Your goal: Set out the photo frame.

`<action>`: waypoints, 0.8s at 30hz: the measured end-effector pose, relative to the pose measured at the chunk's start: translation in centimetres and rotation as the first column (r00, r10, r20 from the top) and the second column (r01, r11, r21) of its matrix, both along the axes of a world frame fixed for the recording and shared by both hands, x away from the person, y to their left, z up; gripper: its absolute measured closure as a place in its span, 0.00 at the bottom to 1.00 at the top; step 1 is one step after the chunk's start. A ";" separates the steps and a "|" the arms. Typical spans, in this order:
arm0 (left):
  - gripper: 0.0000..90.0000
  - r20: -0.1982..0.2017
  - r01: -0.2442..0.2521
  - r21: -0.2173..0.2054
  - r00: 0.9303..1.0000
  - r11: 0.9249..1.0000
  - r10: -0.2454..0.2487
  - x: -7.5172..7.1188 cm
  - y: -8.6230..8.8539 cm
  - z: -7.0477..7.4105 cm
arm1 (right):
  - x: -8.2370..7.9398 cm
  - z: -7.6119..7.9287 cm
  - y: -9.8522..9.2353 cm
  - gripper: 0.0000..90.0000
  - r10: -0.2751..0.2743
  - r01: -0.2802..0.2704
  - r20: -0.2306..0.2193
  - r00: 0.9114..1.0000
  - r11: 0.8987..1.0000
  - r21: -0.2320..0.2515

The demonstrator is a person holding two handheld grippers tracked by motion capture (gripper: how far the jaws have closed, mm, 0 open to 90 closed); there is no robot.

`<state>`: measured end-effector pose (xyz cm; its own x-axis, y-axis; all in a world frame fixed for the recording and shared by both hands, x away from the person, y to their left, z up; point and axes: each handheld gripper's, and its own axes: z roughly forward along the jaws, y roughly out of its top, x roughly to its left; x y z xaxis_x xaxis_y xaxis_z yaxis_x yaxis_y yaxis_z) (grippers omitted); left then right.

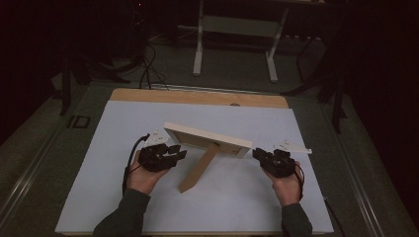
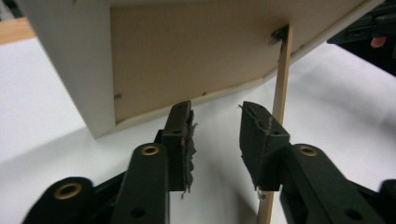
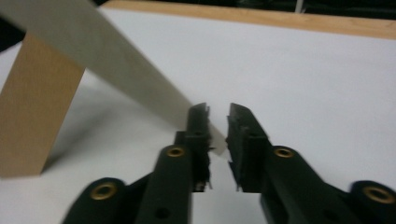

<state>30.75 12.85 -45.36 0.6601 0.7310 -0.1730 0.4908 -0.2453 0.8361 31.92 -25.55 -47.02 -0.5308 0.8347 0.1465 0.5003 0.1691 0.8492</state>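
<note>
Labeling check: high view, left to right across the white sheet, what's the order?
Left claw → picture frame with its stand leg → right claw.

We see a white mat [image 1: 148,207] over the wooden table [image 1: 197,96] — beyond it, a white-legged stand [image 1: 237,29] and floor cables [image 1: 148,69].
</note>
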 end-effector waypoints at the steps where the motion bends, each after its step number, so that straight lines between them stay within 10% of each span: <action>1: 0.74 0.000 0.000 0.000 1.000 1.000 0.000 0.0 0.0 0.0 | 0.0 0.0 0.0 0.88 0.000 0.000 0.000 1.000 1.000 0.000; 13: 0.99 0.019 -0.045 -0.012 0.999 0.999 0.045 1.2 -0.7 0.7 | 1.3 0.0 1.2 1.00 -0.012 0.011 0.023 1.000 0.999 0.039; 24: 1.00 0.031 -0.086 0.004 0.996 0.996 0.085 1.6 -1.0 0.9 | 3.2 0.1 1.5 1.00 0.026 -0.026 -0.006 1.000 0.995 0.096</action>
<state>32.36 11.83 -44.50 0.6000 0.7858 -0.1497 0.4843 -0.2079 0.8499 35.10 -24.02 -46.88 -0.5506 0.8027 0.2289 0.5032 0.1004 0.8583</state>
